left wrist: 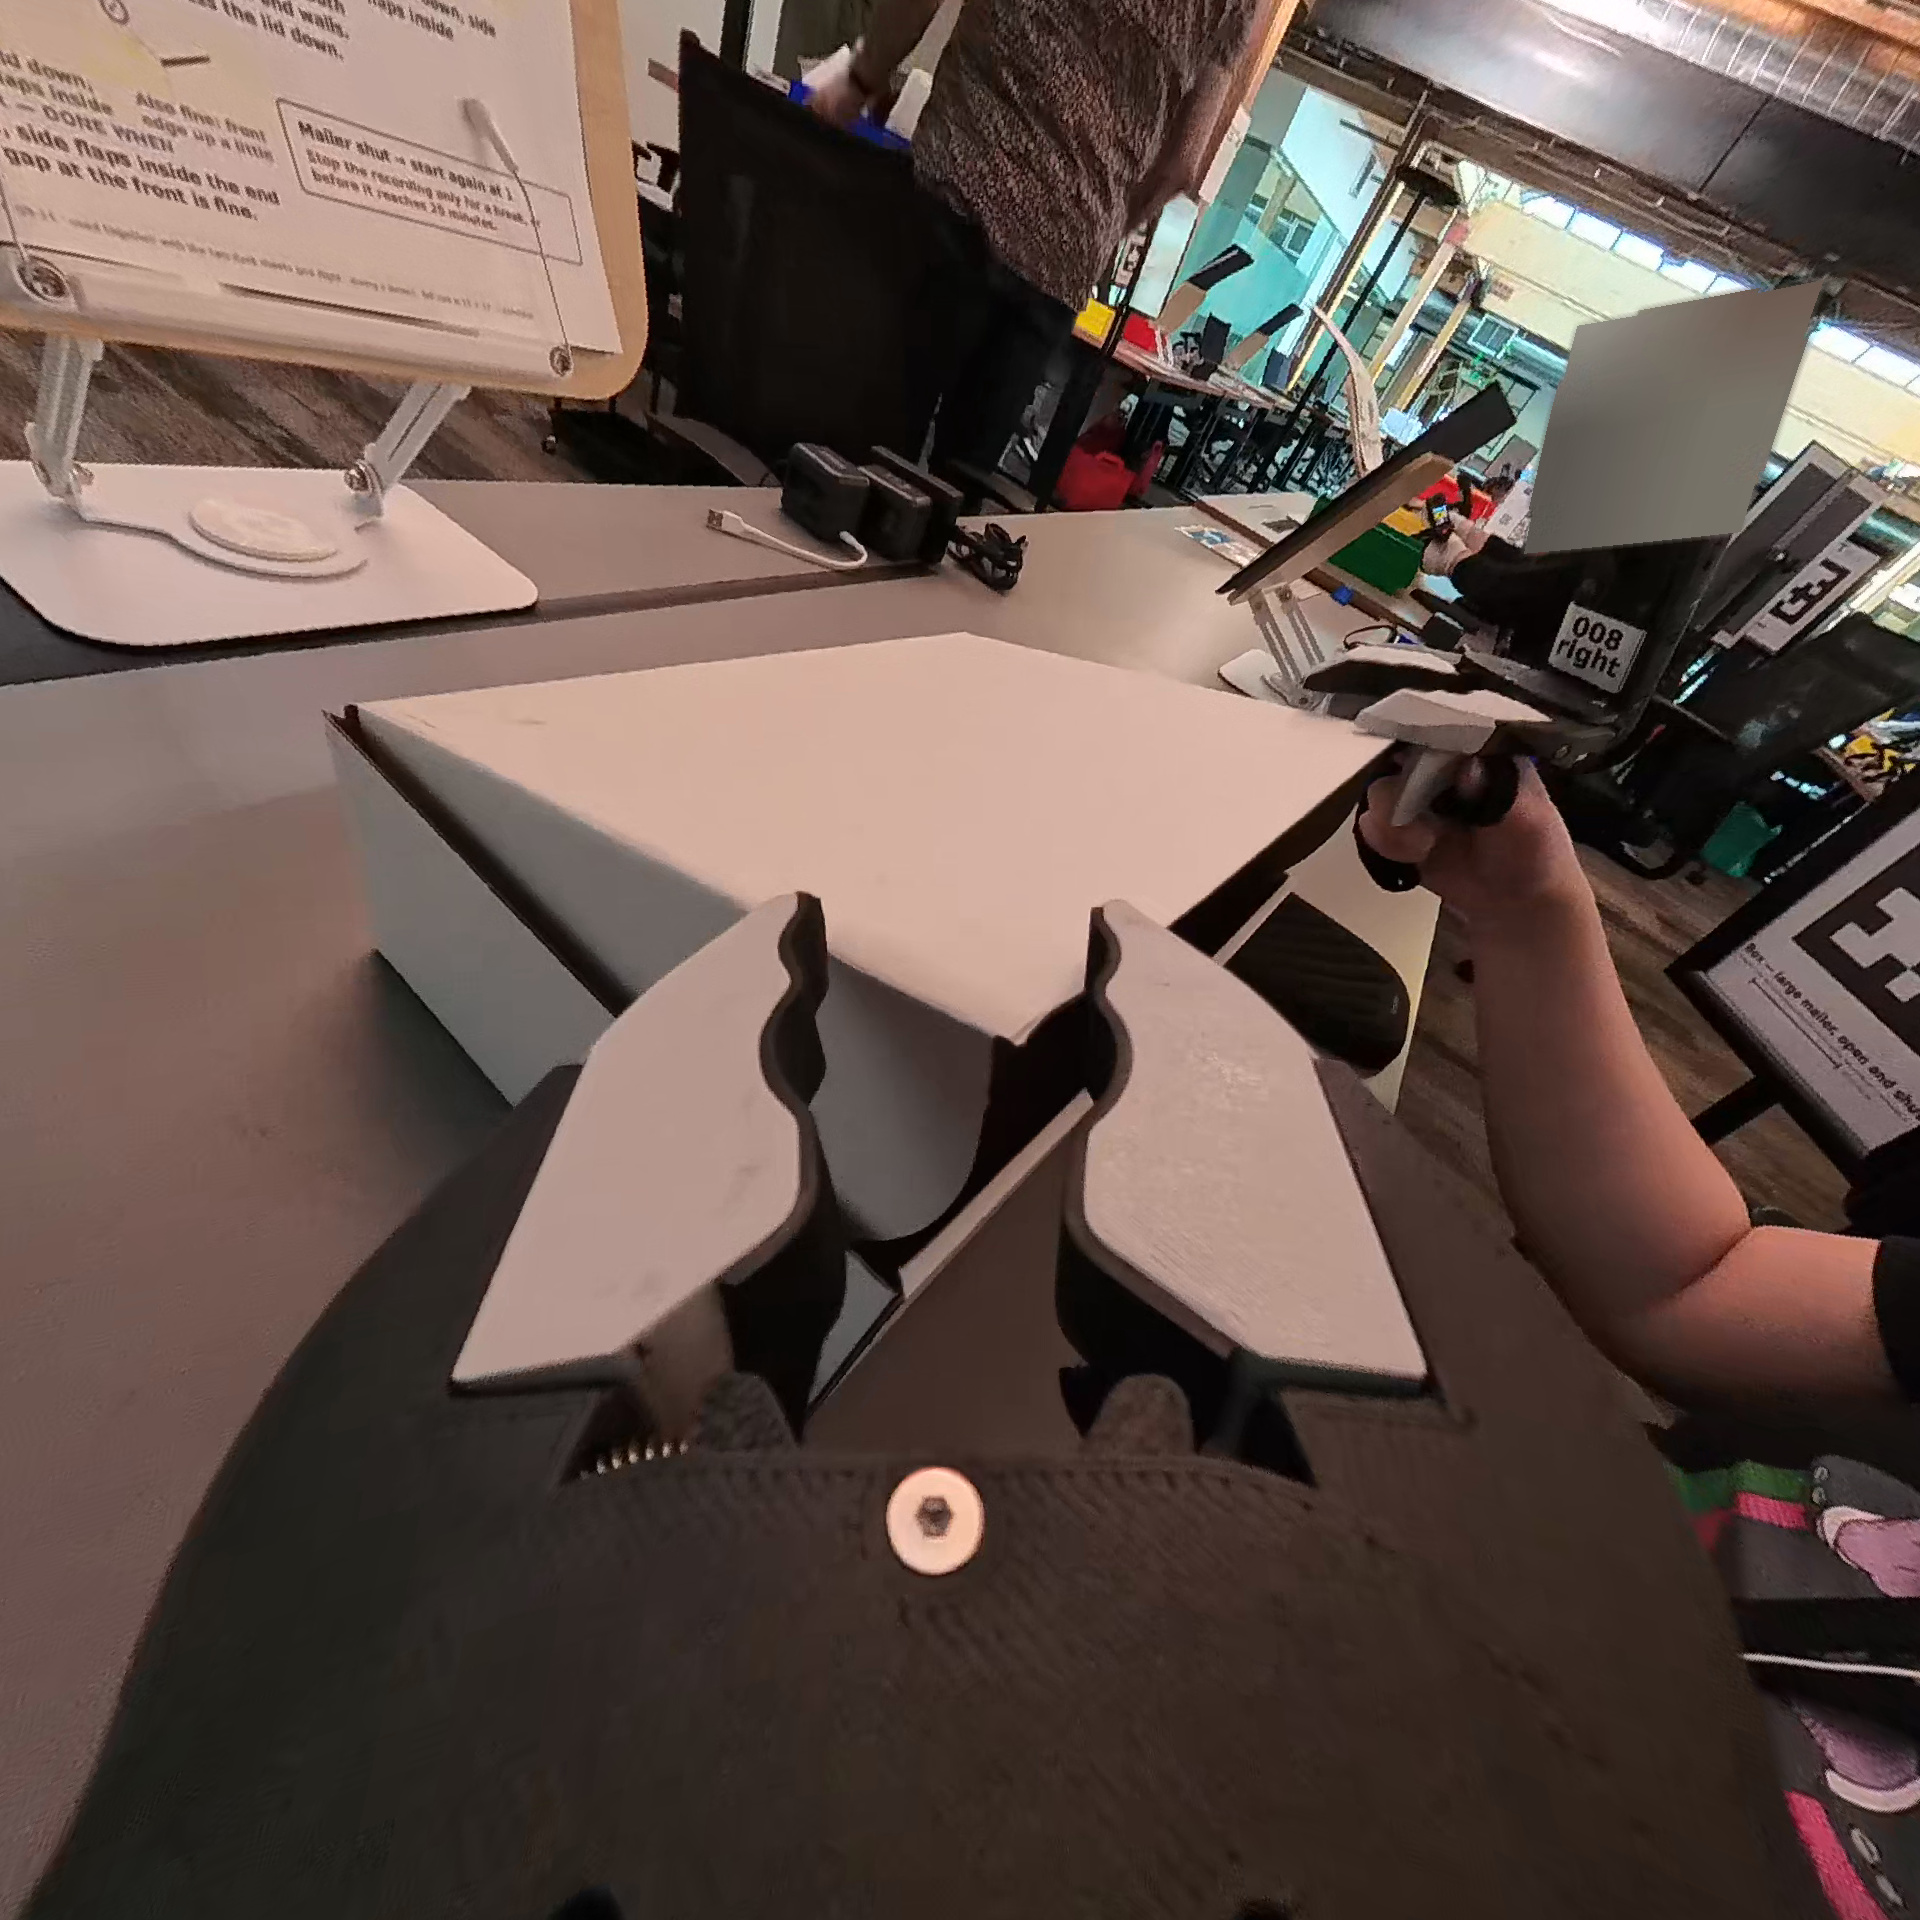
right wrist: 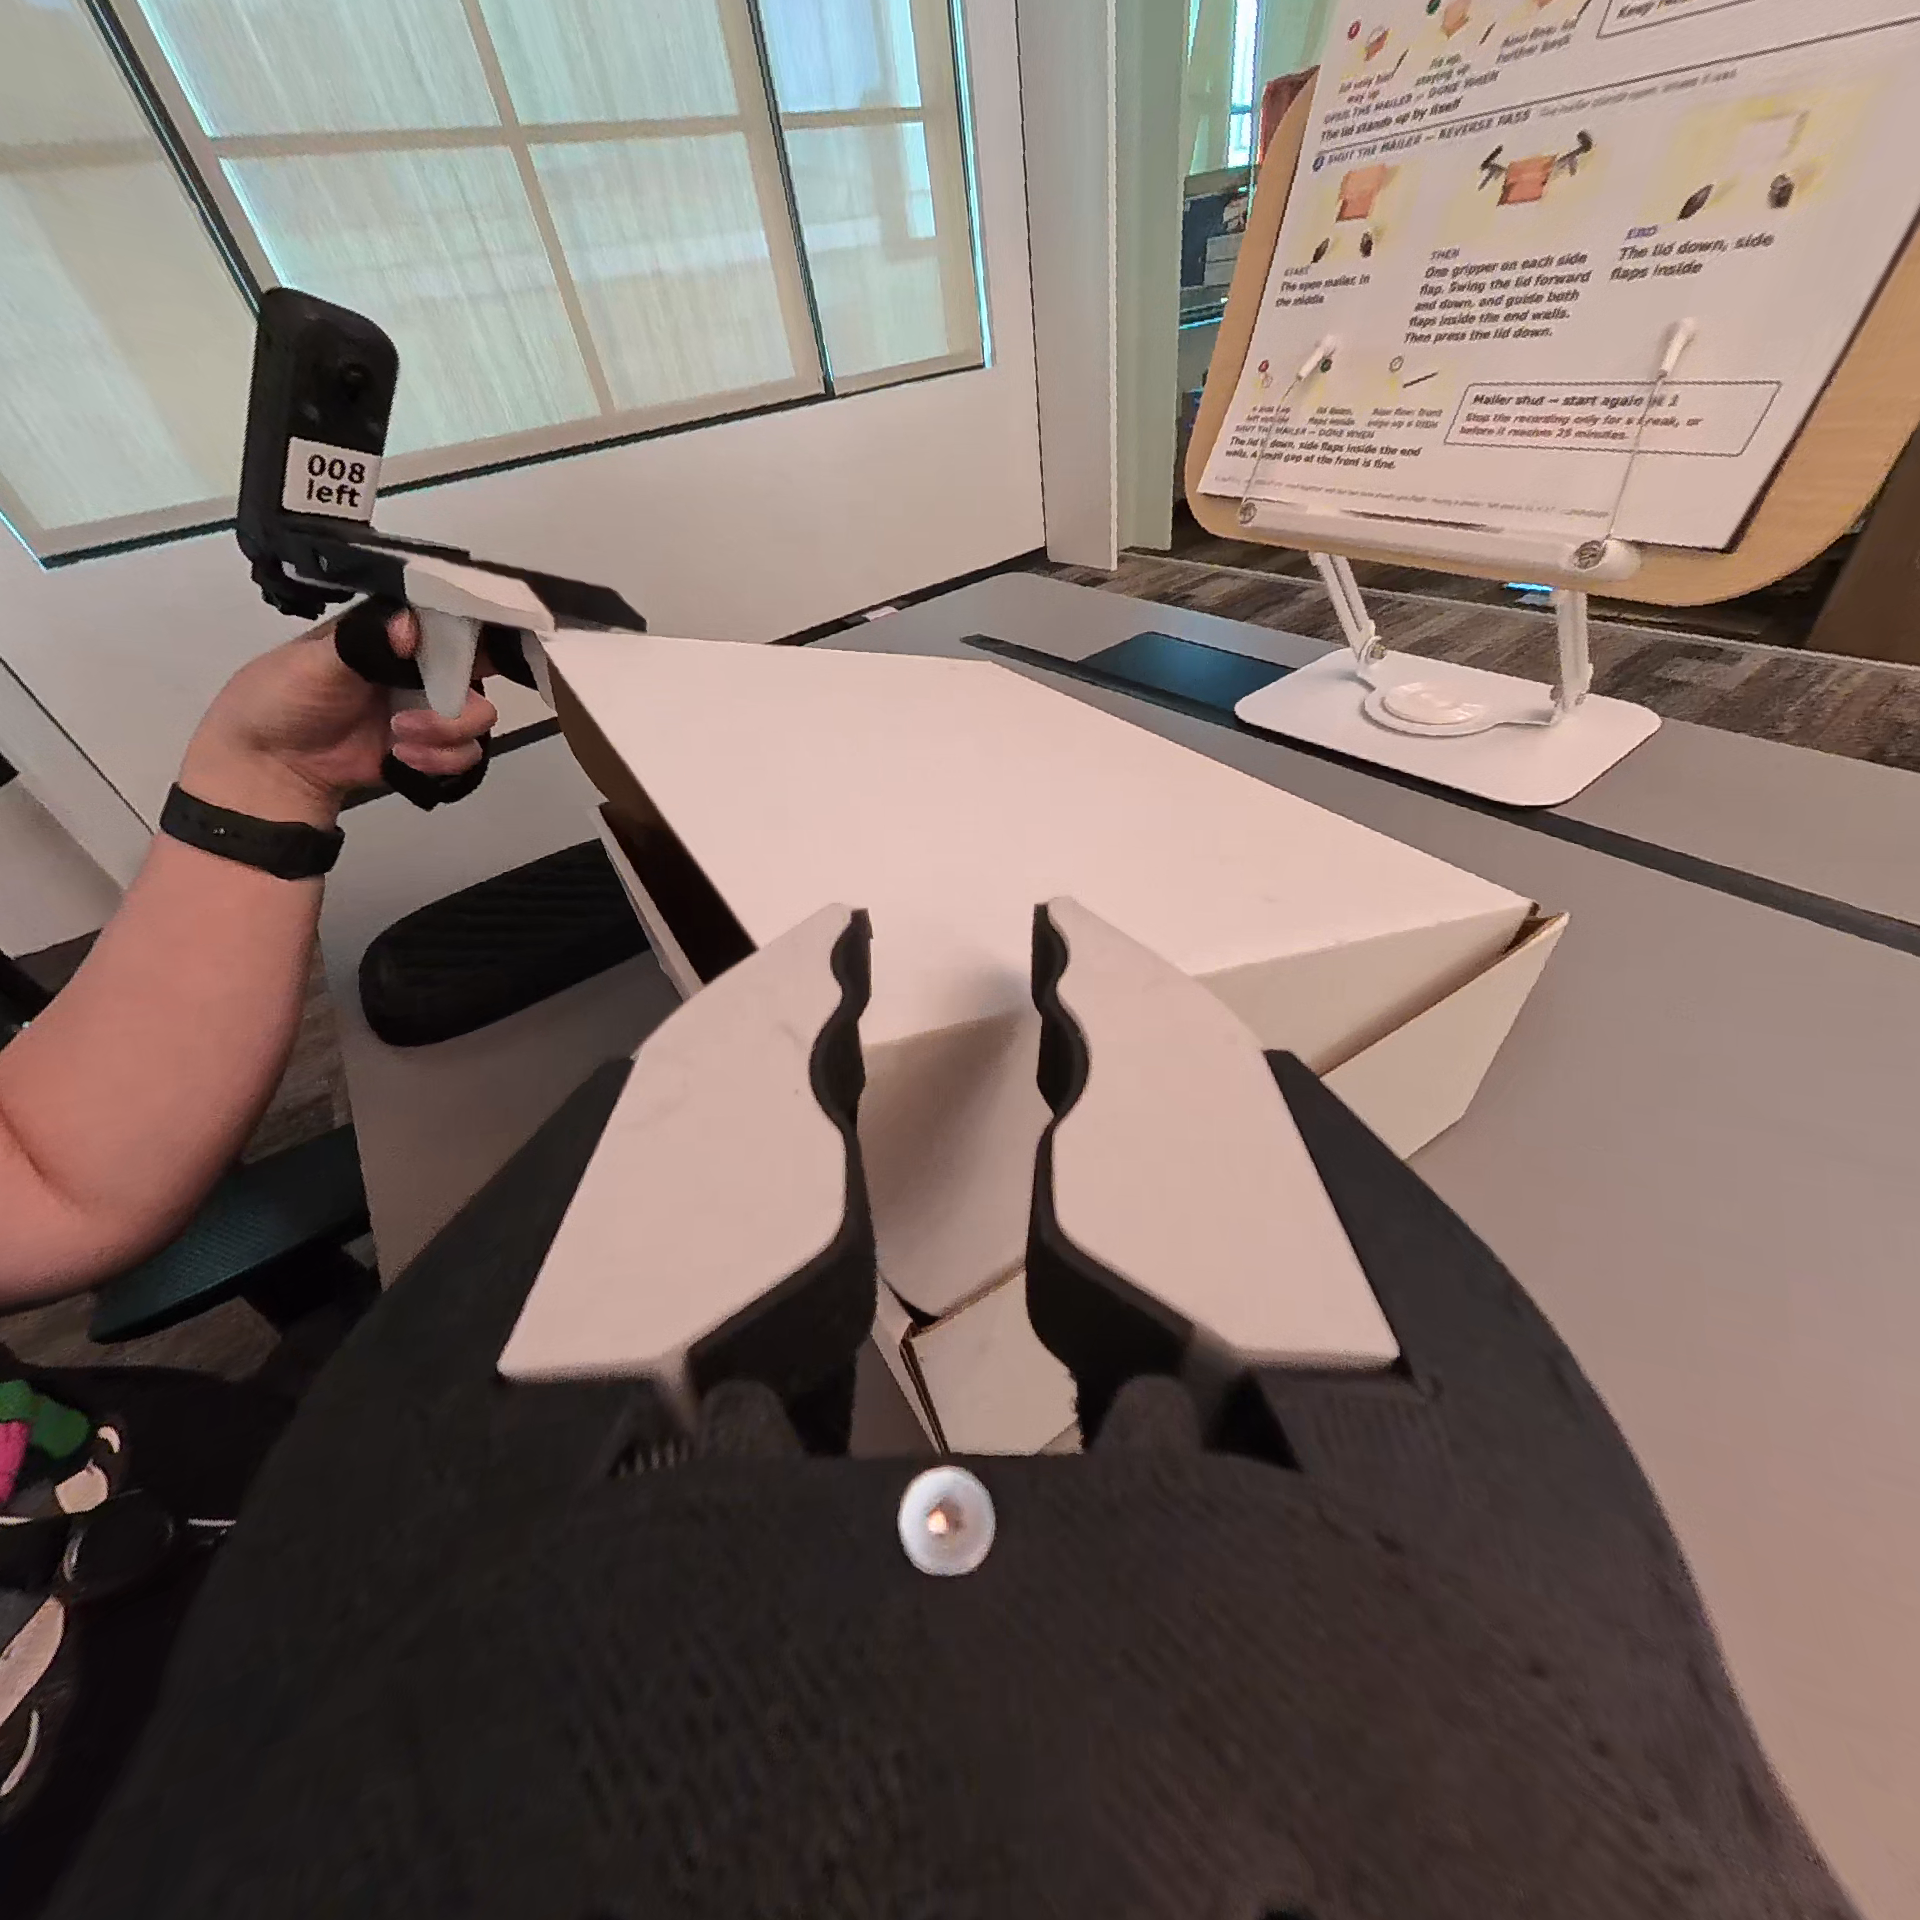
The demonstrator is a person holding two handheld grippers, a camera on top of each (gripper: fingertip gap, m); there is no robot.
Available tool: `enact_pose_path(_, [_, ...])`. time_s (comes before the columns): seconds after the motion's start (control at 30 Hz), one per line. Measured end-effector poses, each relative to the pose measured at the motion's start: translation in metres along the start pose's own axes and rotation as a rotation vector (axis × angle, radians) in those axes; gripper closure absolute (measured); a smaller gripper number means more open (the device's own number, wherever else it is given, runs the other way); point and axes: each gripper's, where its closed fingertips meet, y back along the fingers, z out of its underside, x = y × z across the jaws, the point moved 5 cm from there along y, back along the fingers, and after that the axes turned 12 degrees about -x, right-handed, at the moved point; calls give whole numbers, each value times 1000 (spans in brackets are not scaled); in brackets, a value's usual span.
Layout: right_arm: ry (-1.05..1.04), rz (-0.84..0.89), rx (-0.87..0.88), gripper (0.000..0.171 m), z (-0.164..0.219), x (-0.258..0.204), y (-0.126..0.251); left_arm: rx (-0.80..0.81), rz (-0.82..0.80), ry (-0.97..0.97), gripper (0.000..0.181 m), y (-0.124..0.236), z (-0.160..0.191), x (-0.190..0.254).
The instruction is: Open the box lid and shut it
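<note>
A white mailer box stands on the grey table [left wrist: 156,987]. Its lid [left wrist: 883,790] is tilted up at the front over the base wall [left wrist: 416,914], with a dark gap showing. My left gripper [left wrist: 951,925] is open at the lid's left front corner, fingers either side of the side flap [left wrist: 873,1101]. My right gripper [right wrist: 951,925] is open at the right front corner, with the lid [right wrist: 935,790] and its side flap [right wrist: 935,1143] between and below the fingers. Each gripper also shows in the other's view, the right one [left wrist: 1382,707] and the left one [right wrist: 582,613], both at lid corners.
A document stand with an instruction sheet [left wrist: 312,208] stands behind the box on a white base [right wrist: 1455,727]. Black chargers and a white cable [left wrist: 873,509] lie farther back. A person stands behind the table [left wrist: 1039,156]. A chair armrest [left wrist: 1320,987] is beside the table's front edge.
</note>
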Motion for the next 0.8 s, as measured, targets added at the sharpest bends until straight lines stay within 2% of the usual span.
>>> enact_pose_path(0.13, [4, 3, -18, 140, 3, 0, -4, -23, 0, -6, 133, -2, 4, -1])
enact_pose_path(0.23, [27, 7, 10, 136, 1, 1, 1, 26, 26, 6, 133, 6, -1, -3])
enact_pose_path(0.3, [7, 93, 33, 135, -6, 20, 13, 94, 17, 54, 130, 19, -12, -16])
enact_pose_path(0.4, [-179, 123, 108, 118, -22, 68, 18, 184, 3, 121, 120, 29, -38, -52])
enact_pose_path(0.43, [-255, 81, 88, 112, -23, 84, 11, 166, 12, 149, 115, 22, -44, -66])
enact_pose_path(0.57, [-416, -25, -23, 110, -10, 135, -38, -1, 118, 256, 112, -29, -51, -118])
enact_pose_path(0.67, [-517, -111, -82, 107, 2, 147, -65, -56, 211, 354, 111, -59, -48, -141])
enact_pose_path(0.8, [-593, -96, -106, 105, 14, 162, -74, -119, 183, 402, 99, -80, -36, -158])
